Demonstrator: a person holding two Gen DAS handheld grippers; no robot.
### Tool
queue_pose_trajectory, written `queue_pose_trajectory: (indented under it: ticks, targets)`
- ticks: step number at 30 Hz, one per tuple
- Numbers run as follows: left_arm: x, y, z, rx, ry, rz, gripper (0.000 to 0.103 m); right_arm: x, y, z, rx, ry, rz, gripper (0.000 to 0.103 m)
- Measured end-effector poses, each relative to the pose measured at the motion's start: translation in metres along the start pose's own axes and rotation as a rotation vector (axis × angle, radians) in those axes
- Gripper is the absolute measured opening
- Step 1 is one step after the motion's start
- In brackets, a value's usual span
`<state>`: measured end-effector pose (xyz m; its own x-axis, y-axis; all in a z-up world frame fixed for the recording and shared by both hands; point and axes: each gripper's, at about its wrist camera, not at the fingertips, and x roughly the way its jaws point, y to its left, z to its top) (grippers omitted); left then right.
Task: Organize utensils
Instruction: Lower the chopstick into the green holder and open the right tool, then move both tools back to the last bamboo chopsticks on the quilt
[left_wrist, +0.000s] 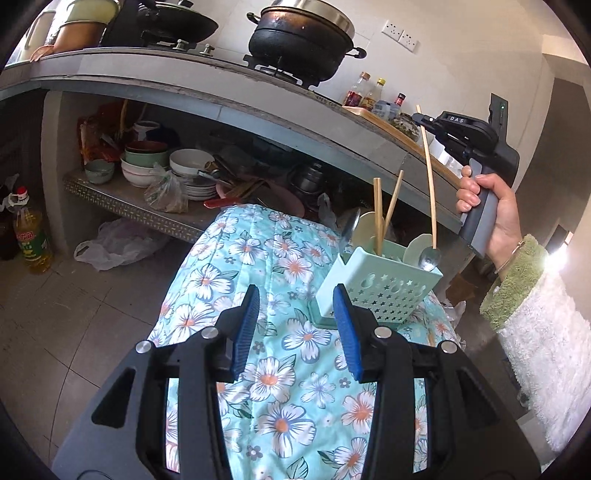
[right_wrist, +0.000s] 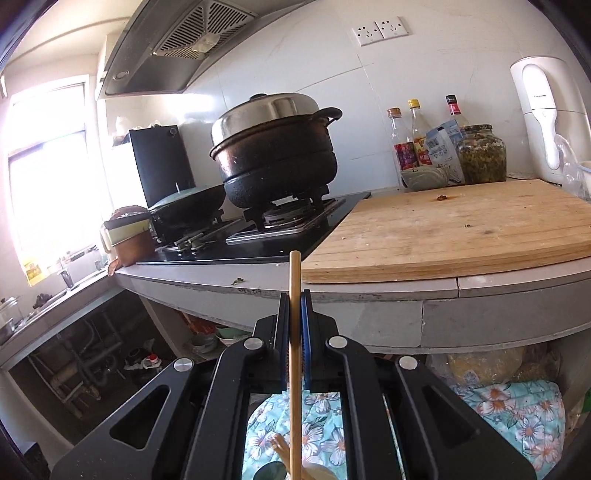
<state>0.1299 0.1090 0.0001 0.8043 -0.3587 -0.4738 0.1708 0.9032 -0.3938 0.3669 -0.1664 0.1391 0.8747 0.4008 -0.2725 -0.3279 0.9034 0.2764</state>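
Observation:
A mint-green perforated utensil holder (left_wrist: 373, 288) stands on a floral cloth (left_wrist: 280, 369). It holds two chopsticks (left_wrist: 377, 216), pale spoons and a metal spoon (left_wrist: 429, 257). My right gripper (right_wrist: 294, 306) is shut on a single wooden chopstick (right_wrist: 294, 350), held upright. In the left wrist view that chopstick (left_wrist: 428, 177) reaches down into the holder's right compartment, with the right gripper (left_wrist: 421, 119) at its top. My left gripper (left_wrist: 295, 299) is open and empty, just in front of the holder's left side.
A grey counter (right_wrist: 369, 295) carries a gas hob with a black pot (right_wrist: 277, 158), a wooden cutting board (right_wrist: 454, 229), sauce bottles (right_wrist: 410, 144) and a jar. The shelf below holds stacked bowls (left_wrist: 147, 162) and plates. An oil bottle (left_wrist: 31, 236) stands on the tiled floor.

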Motion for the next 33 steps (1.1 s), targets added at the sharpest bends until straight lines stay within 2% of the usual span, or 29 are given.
queue_pose_trajectory:
  ticks: [7,14,25,26,27,28,33]
  targets:
    - [-0.004,0.012,-0.002,-0.02,-0.013,0.016,0.039,0.031,-0.012,-0.019,-0.019,0.049,-0.092,0.006]
    - [-0.002,0.013,-0.001,-0.021,-0.015,0.011,0.039,0.039,-0.01,-0.037,-0.117,0.093,-0.147,0.006]
    - [0.004,0.006,-0.004,-0.014,0.004,-0.012,0.039,-0.01,-0.019,-0.059,-0.154,0.157,-0.145,0.007]
    - [0.005,0.005,-0.004,-0.012,0.007,-0.015,0.039,-0.016,-0.021,-0.06,-0.154,0.166,-0.146,0.014]
    - [0.006,0.003,-0.005,-0.008,0.01,-0.019,0.039,-0.023,-0.023,-0.062,-0.15,0.176,-0.15,0.027]
    - [0.008,0.001,-0.005,-0.004,0.013,-0.022,0.039,-0.031,-0.025,-0.063,-0.14,0.181,-0.15,0.033]
    - [0.014,-0.012,-0.009,0.02,0.034,-0.042,0.039,-0.096,-0.038,-0.071,-0.06,0.144,-0.098,0.038]
